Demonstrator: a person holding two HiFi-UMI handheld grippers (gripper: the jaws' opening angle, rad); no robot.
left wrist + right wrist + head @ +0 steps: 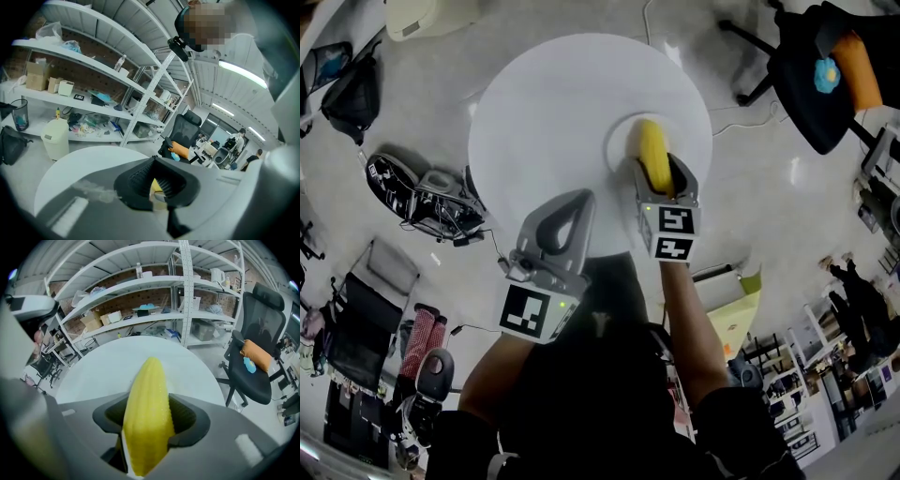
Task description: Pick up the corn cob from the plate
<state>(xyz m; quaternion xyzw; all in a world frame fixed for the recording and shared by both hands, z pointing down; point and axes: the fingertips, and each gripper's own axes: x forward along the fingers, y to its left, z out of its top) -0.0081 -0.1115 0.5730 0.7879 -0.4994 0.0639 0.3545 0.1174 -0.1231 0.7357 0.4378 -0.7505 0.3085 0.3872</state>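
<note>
Right gripper view: the right tongs point(149, 427) clamp a long yellow corn cob point(147, 394) jutting forward between them, over a small round white plate point(619, 141). The left tongs point(157, 185) alongside sit closed, empty.

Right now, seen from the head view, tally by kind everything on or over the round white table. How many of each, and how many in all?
corn cob: 1
plate: 1
grippers: 2, the left gripper and the right gripper
total: 4
</note>
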